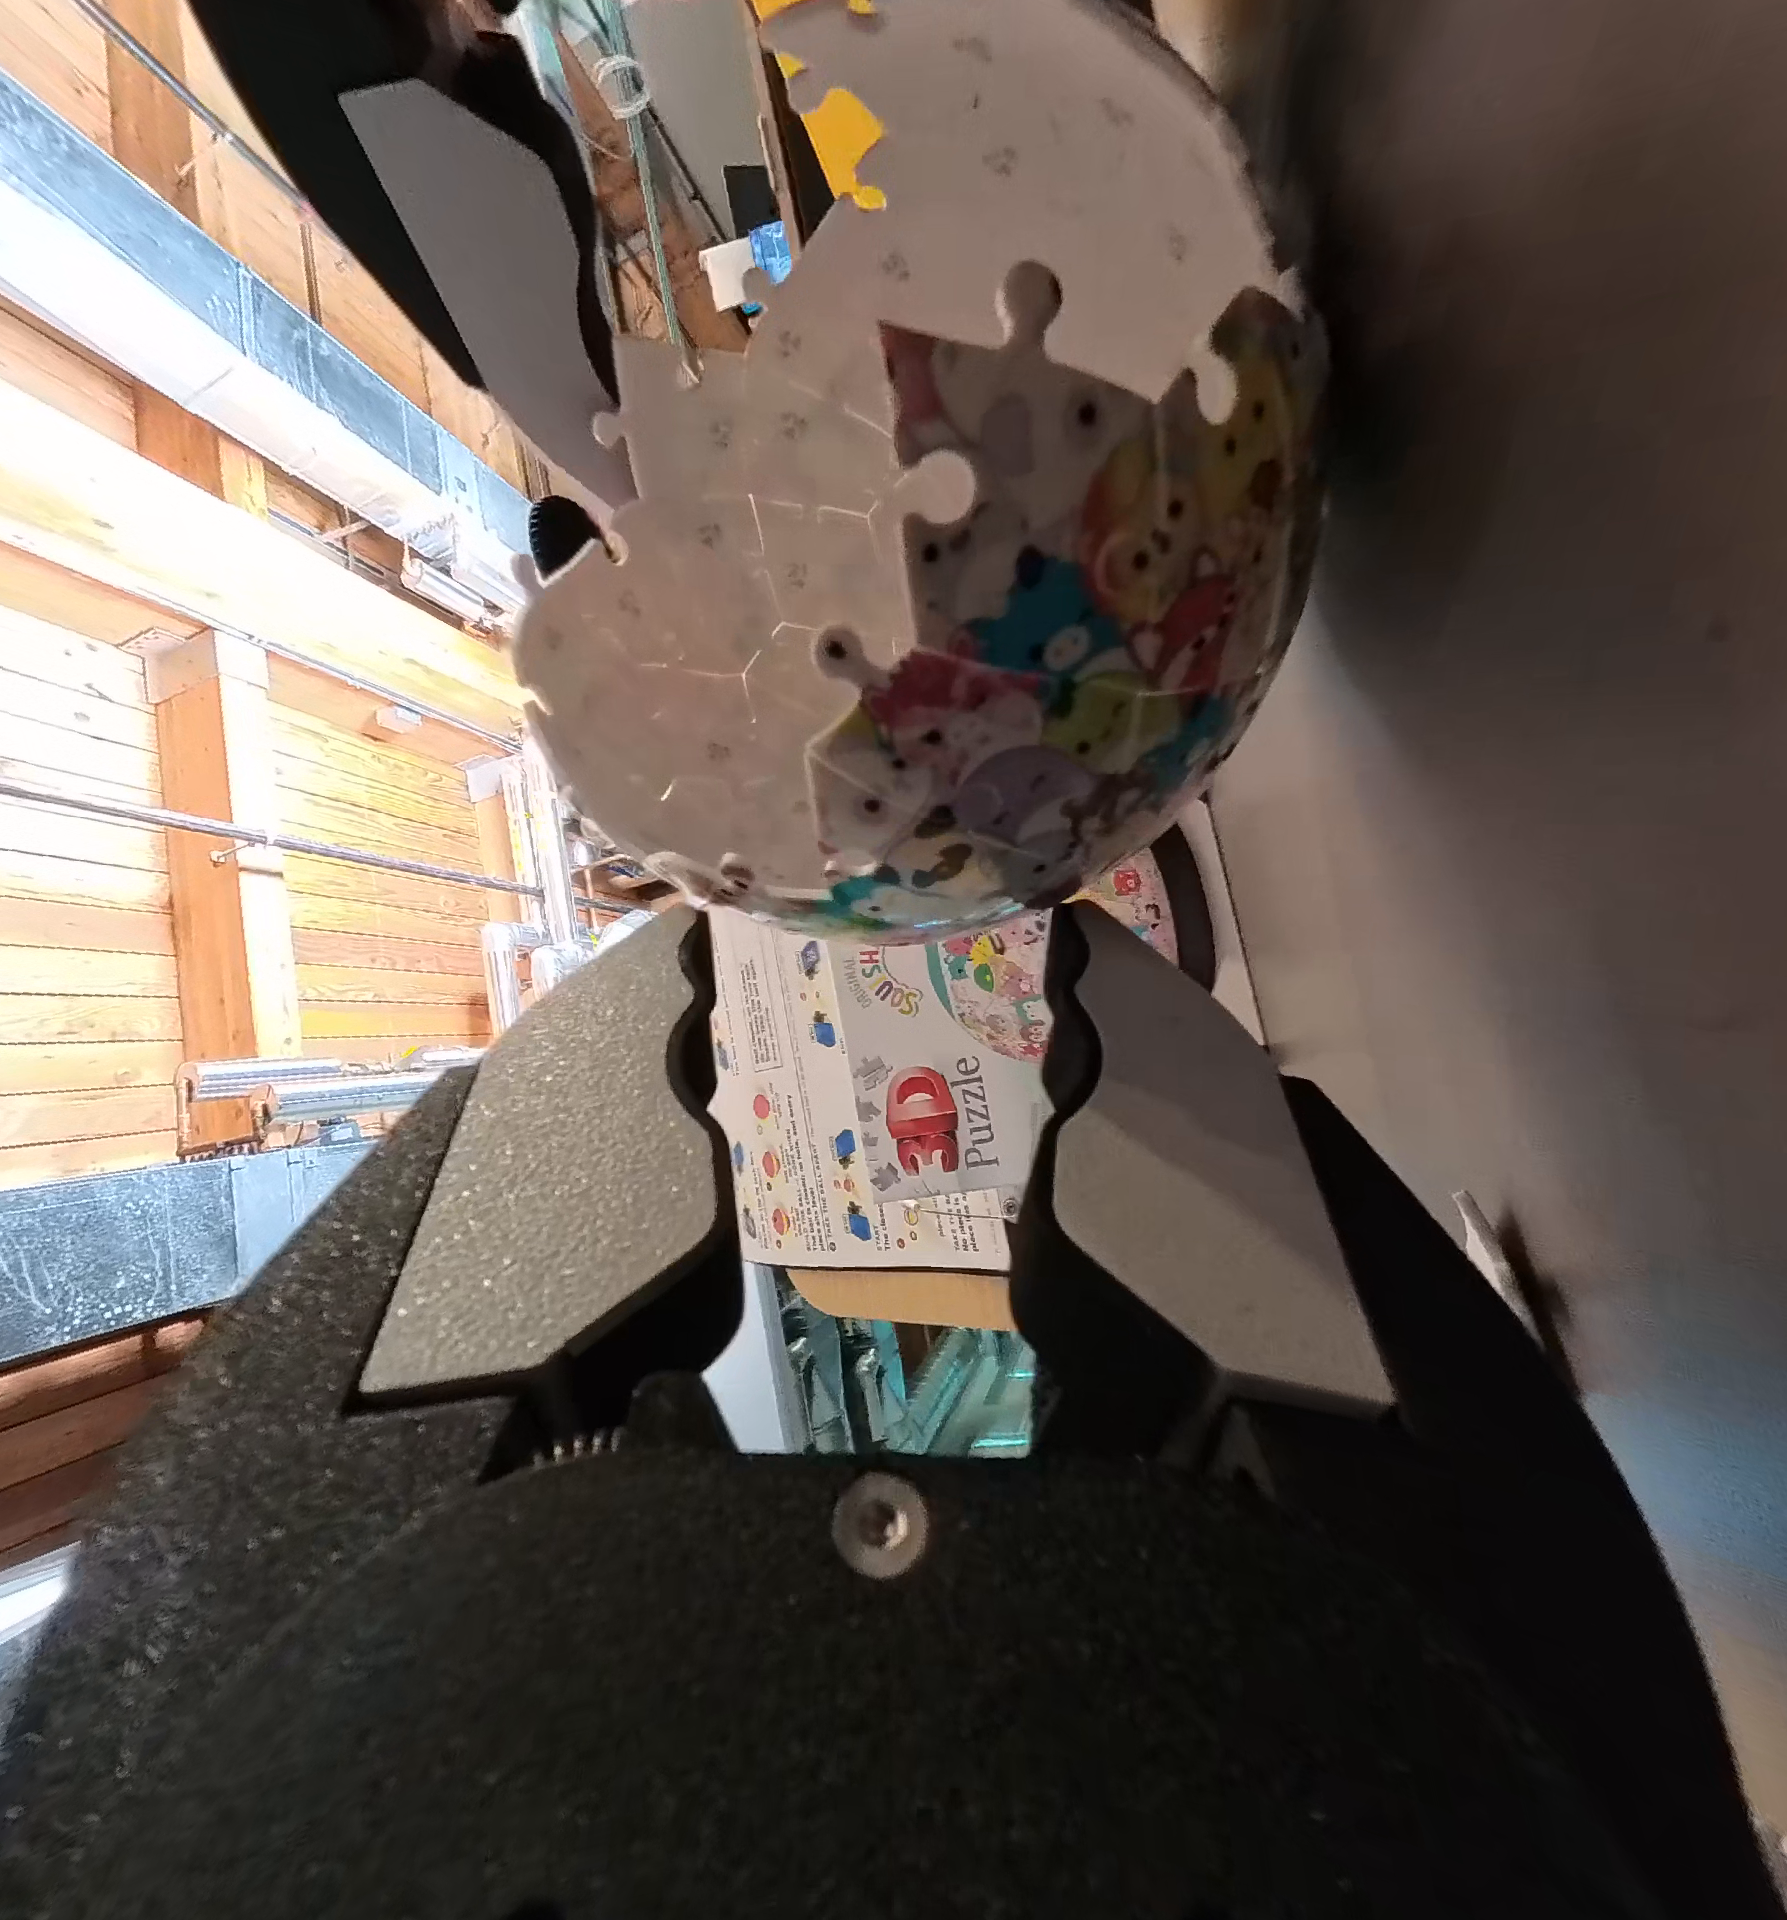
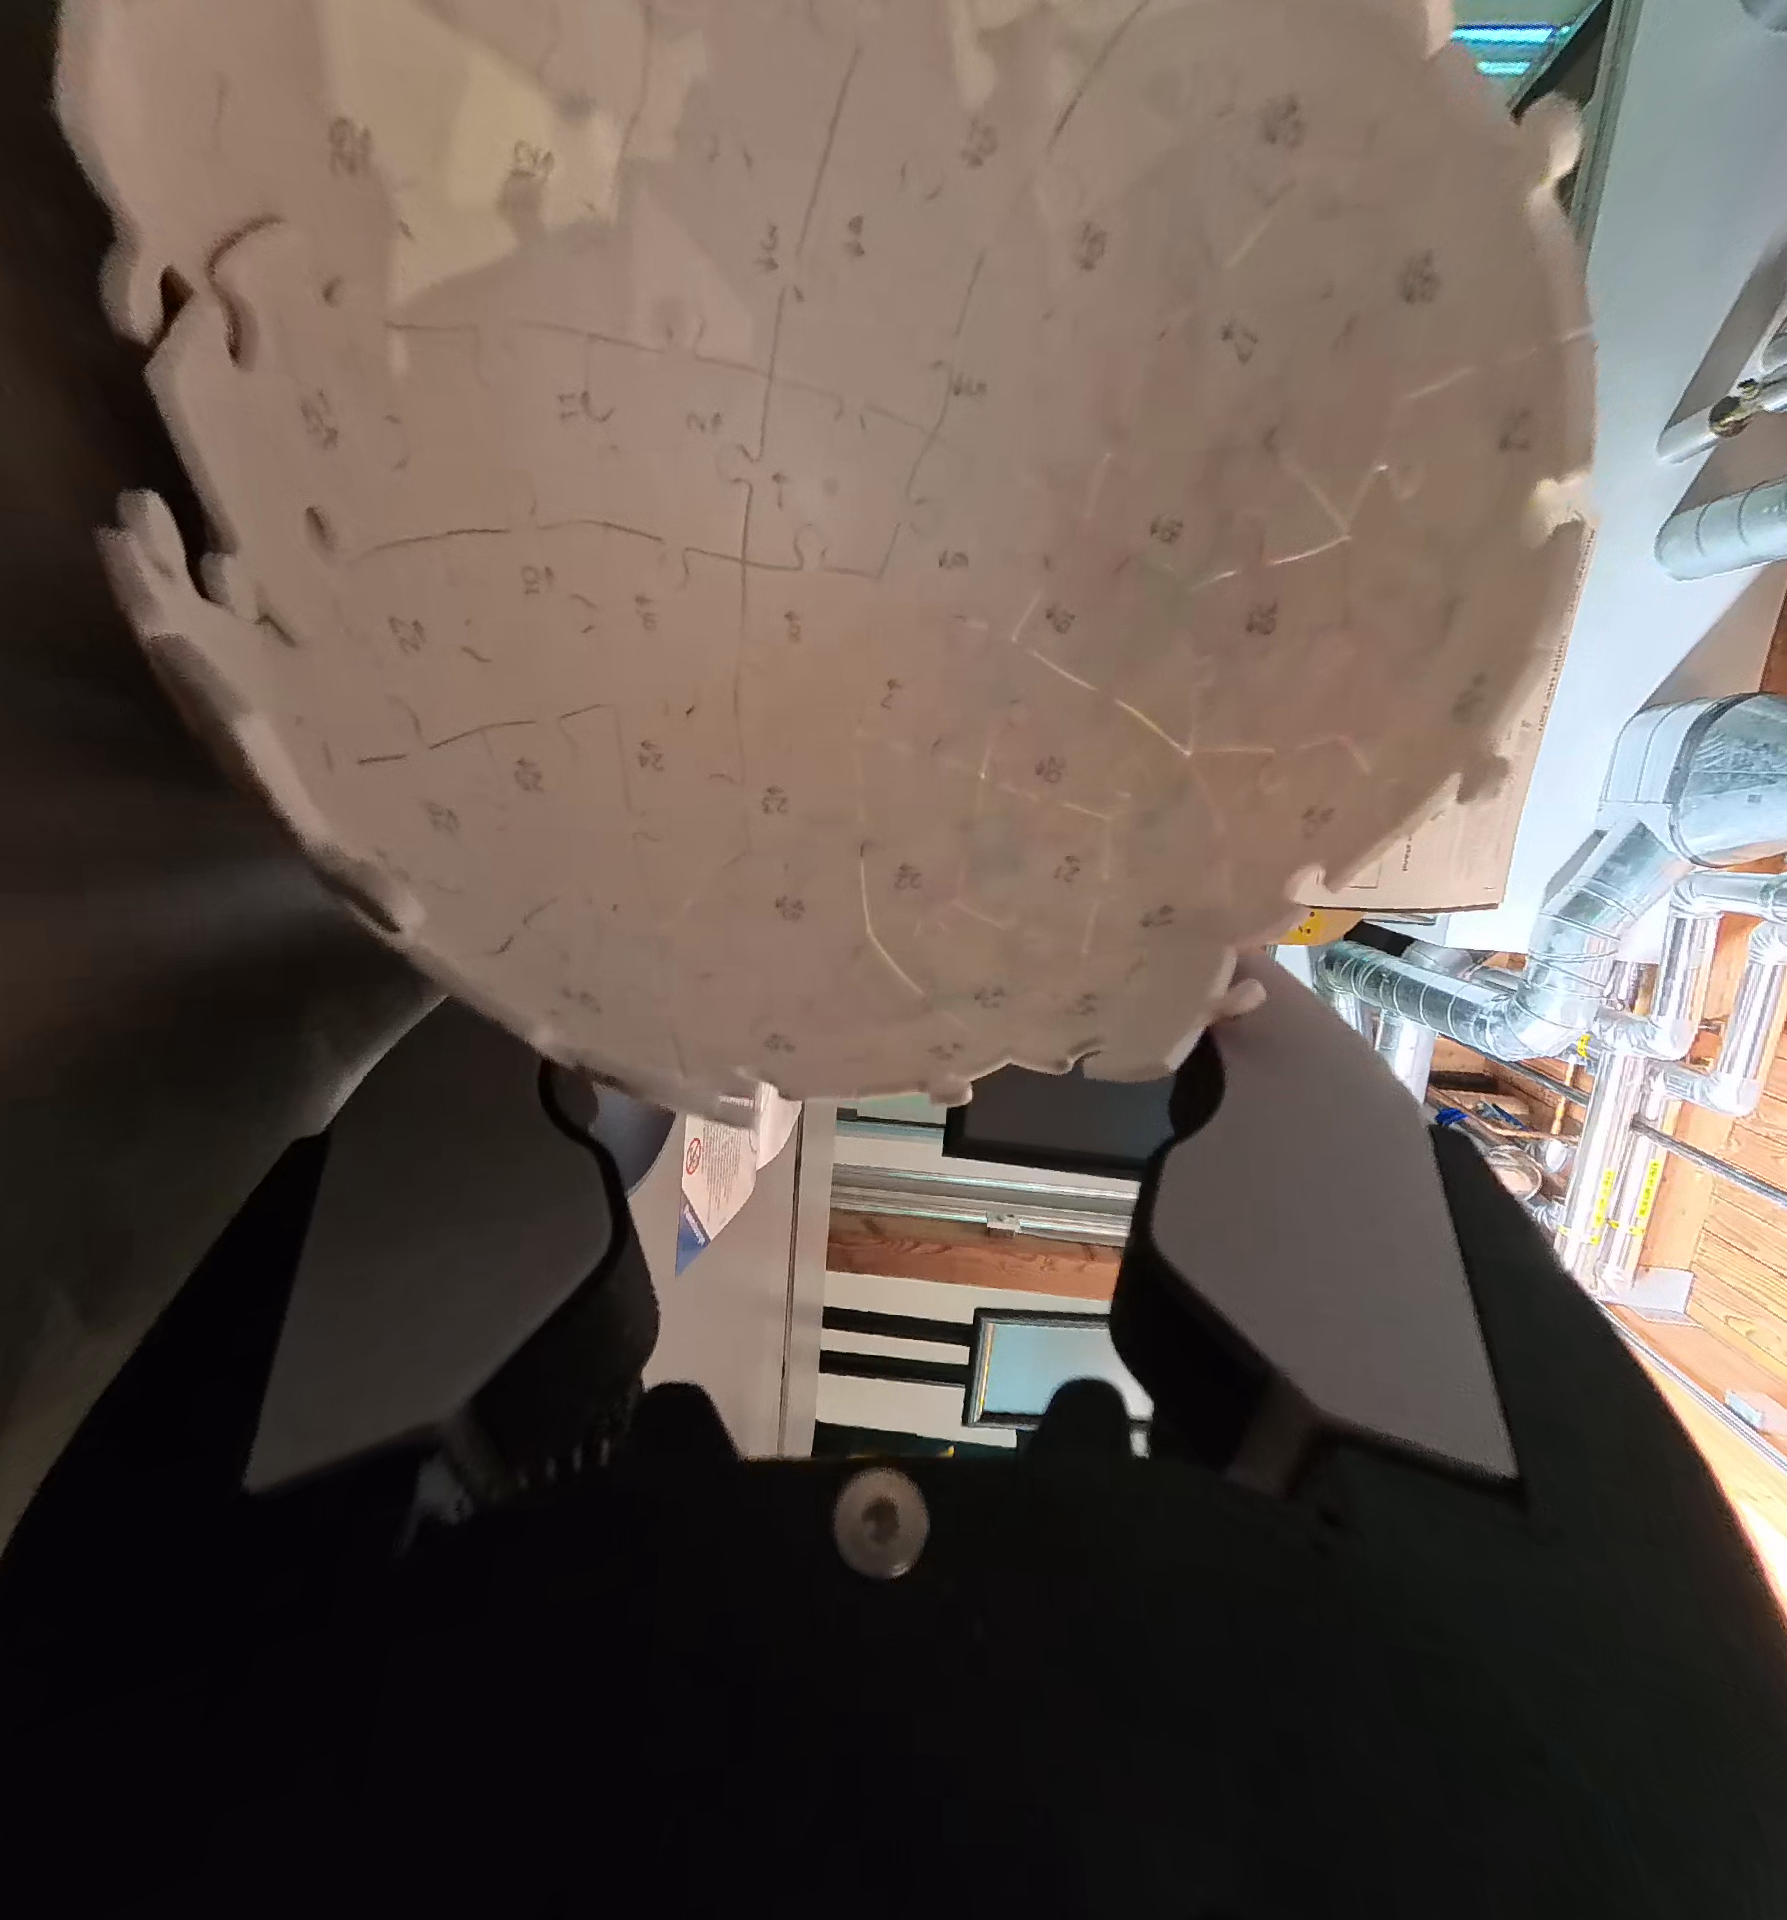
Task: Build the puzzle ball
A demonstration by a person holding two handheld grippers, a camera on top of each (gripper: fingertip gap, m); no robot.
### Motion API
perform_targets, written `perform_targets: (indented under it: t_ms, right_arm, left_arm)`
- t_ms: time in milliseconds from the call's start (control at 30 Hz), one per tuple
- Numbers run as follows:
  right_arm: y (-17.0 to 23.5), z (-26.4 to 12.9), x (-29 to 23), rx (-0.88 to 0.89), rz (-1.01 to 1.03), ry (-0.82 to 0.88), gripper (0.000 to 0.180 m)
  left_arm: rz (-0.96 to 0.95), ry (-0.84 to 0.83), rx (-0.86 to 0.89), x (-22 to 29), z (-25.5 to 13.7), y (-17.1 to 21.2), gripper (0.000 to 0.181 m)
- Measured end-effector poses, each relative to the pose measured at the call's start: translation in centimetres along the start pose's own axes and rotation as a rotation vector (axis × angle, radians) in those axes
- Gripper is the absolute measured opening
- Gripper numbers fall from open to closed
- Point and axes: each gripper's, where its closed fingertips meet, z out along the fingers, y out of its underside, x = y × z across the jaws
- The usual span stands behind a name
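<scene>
- The ball (image 1: 1024,644) is half built: a hollow shell of joined curved pieces, pale and numbered inside, printed with bright cartoon figures outside.
- In the left wrist view it fills the upper middle, from about 11 o'clock to 3 o'clock, with its jagged open rim turned toward 10 o'clock and the coloured skin toward 4 o'clock.
- Its lower edge sits right at the tips of the left tongs (image 1: 878,925), at the centre of that view; the two fingers are set a little apart, and whether they actually grip the rim I cannot tell.
- In the right wrist view the ball (image 2: 816,540) shows only its pale inside, a wide bowl covering the upper half, with knobs and notches all round the rim.
- The right tongs (image 2: 884,1081) stand spread below it at 6 o'clock; the rim rests against the fingertips, touching the right-hand tip (image 2: 1206,1049) at about 4 o'clock, but whether they pinch it I cannot tell.
- The other tongs (image 1: 473,239) show in the left wrist view at 11 o'clock, a black body with a grey pad, reaching the ball's far rim.
- A printed puzzle sheet (image 1: 868,1101) lies behind the gap of the left tongs, just below centre.
- A yellow piece (image 1: 842,135) shows at 12 o'clock past the rim.
- Wooden planking (image 1: 58,831) with silver ducts (image 2: 1720,790) fills the 9 o'clock side of the left wrist view and the 3 o'clock side of the right wrist view.
</scene>
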Motion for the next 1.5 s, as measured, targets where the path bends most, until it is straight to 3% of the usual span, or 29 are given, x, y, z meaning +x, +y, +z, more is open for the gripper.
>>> perform_targets:
  t_ms: [400,700,1500]
  right_arm:
    - [-0.36,0.25,0.28,0.021,-0.022,-0.005,0.109]
    - [-0.85,0.1,0.31,0.05,-0.036,0.001,0.107]
    - [-0.15,0.11,0.14,0.031,-0.013,-0.012,0.107]
  left_arm:
    - [-0.041,0.055,0.031,0.21,0.0,-0.09,0.072]
    - [-0.088,0.114,0.041,0.9,0.23,-0.3,0.093]
    - [0.039,0.014,0.082,0.45,0.43,-0.49,0.08]
